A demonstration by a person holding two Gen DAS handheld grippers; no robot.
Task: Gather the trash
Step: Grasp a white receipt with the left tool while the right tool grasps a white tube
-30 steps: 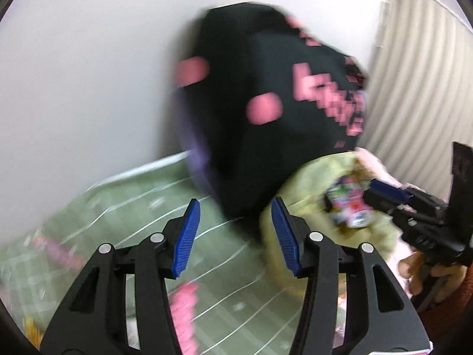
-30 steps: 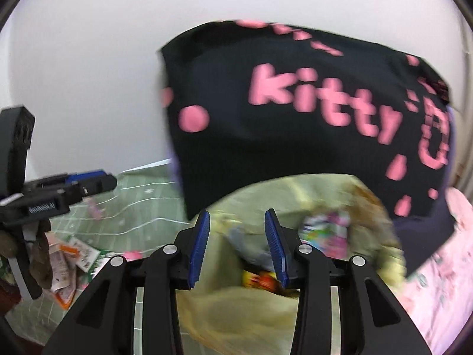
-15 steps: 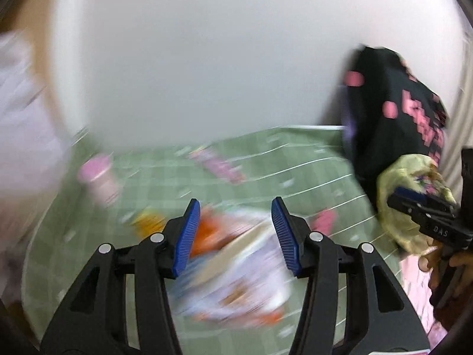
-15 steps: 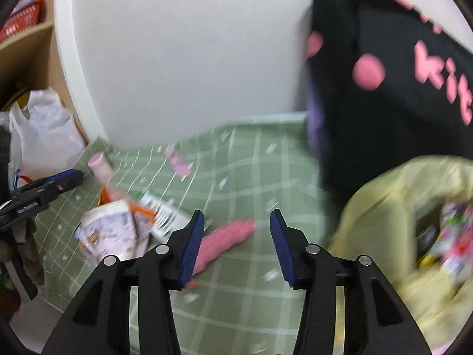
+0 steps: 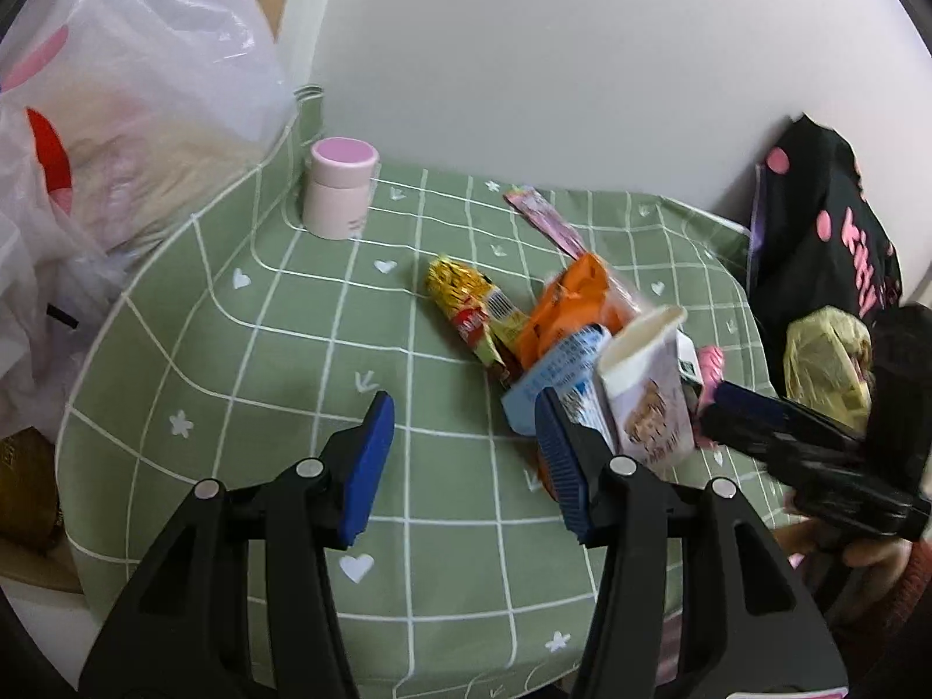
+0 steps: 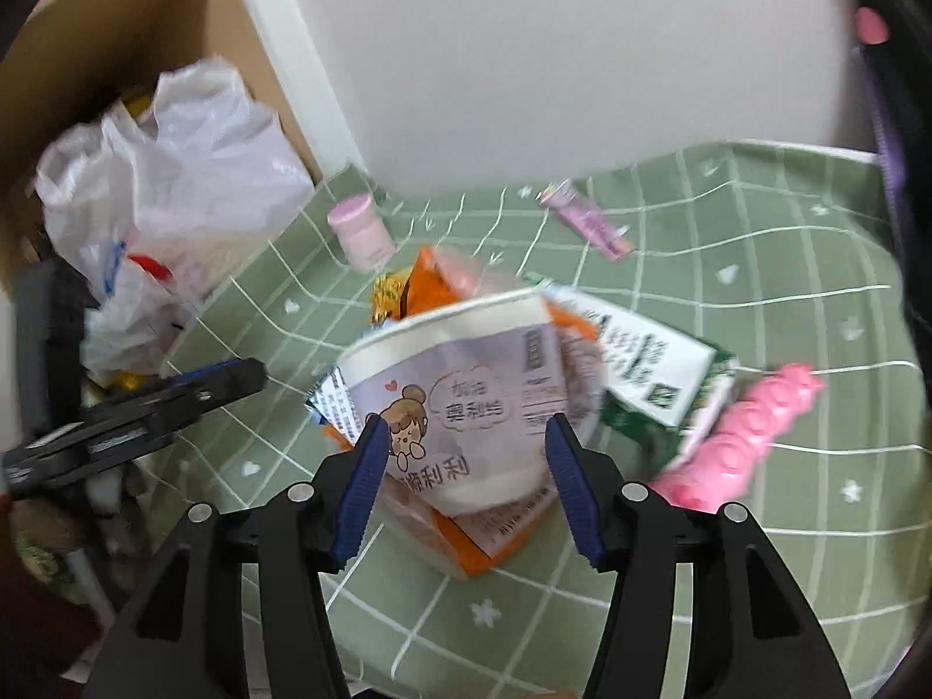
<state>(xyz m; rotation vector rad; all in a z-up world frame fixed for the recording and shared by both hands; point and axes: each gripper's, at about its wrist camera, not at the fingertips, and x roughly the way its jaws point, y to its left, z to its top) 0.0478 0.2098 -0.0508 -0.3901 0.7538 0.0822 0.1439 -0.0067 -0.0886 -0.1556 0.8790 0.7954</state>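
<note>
Trash lies in a pile on the green checked cloth [image 5: 244,384]: a paper cup [image 6: 466,384] on its side, an orange packet [image 5: 574,303], a gold wrapper [image 5: 466,297], a blue wrapper [image 5: 559,373], a green-white carton [image 6: 652,361] and a pink ribbed piece [image 6: 740,437]. My right gripper [image 6: 466,448] hovers just over the cup. Its jaws are opening, and the cup lies between the tips without being pressed. My left gripper [image 5: 463,425] is open over bare cloth, left of the pile and holding nothing. The yellow trash bag [image 5: 827,355] sits at the right.
A pink jar [image 5: 341,192] stands by the wall at the back left. A pink-purple wrapper [image 5: 547,215] lies behind the pile. White plastic bags [image 6: 163,192] fill the left side. A black bag with pink lettering [image 5: 833,221] leans behind the yellow bag.
Both grippers swung left and down, away from the yellow bag and black bag to the trash pile. The right jaws have widened around the cup.
</note>
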